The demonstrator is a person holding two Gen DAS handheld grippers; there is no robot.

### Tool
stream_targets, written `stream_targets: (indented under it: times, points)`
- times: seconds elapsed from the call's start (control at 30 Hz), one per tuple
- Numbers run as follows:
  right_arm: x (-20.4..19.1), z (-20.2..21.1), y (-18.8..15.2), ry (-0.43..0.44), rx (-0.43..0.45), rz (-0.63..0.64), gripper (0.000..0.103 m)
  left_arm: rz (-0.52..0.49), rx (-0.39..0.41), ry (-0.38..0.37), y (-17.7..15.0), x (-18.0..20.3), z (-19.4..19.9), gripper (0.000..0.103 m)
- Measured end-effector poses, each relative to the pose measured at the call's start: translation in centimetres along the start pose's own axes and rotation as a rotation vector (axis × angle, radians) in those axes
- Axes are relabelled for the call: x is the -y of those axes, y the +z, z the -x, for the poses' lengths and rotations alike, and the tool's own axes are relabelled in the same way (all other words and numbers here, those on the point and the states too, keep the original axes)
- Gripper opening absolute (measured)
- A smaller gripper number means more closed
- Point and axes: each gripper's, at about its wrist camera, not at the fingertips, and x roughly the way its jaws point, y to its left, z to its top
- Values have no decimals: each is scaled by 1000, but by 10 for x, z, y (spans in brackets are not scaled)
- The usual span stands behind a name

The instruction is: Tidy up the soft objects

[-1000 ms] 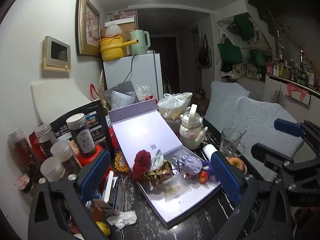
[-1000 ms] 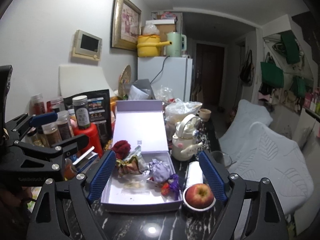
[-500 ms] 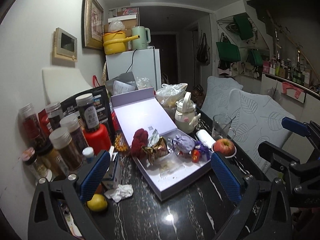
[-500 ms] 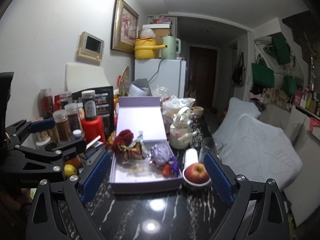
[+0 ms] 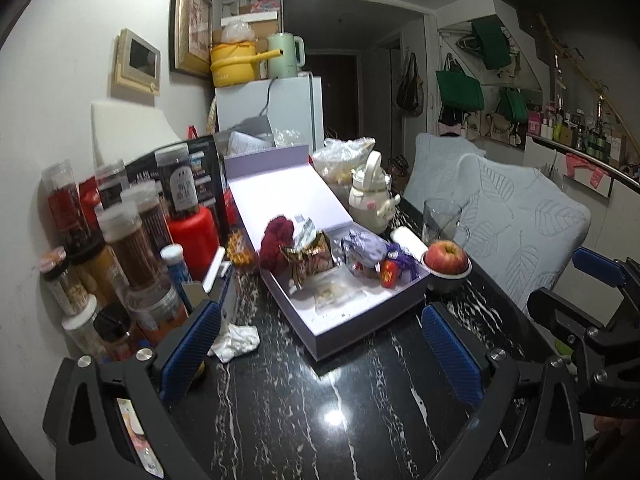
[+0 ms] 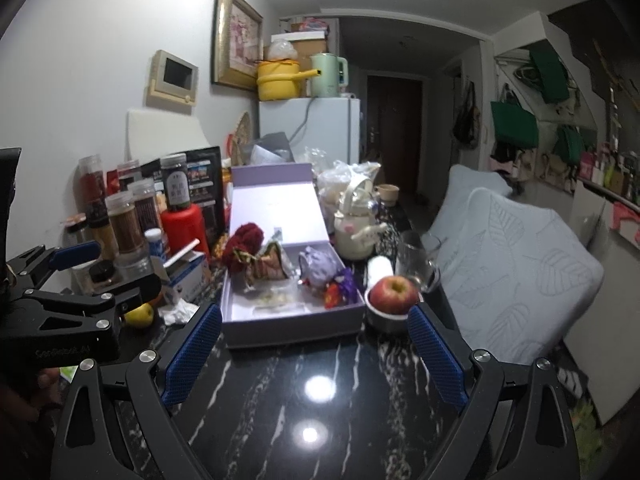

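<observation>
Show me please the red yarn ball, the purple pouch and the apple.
red yarn ball (image 6: 243, 245), right wrist view, its middle.
purple pouch (image 6: 320, 265), right wrist view, its body.
apple (image 5: 445, 256), left wrist view, its front.

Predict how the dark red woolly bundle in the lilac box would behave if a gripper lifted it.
The dark red woolly bundle looks fluffy, so it would probably squash and sag rather than stay stiff. It seems light for its bulk. Resting against the gold-striped wrapped packet, it may drag that along.

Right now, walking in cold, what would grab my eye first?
Probably the open lavender box mid-table, with a dark red woolly bundle and shiny wrapped bits at its far end. Next, the red apple in a bowl just right of it, and the jars crowding the left wall.
</observation>
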Motion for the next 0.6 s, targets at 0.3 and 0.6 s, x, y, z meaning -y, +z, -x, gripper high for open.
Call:
stream_targets:
  times: [0.3,0.6]
  points:
    - [2,0,-21,0,-34,-25,95,8,-41,-36,-20,3,-5,102]
    - [3,2,-33,-8,-67,-45,95,-4,-58,-39,-32,9,-2,102]
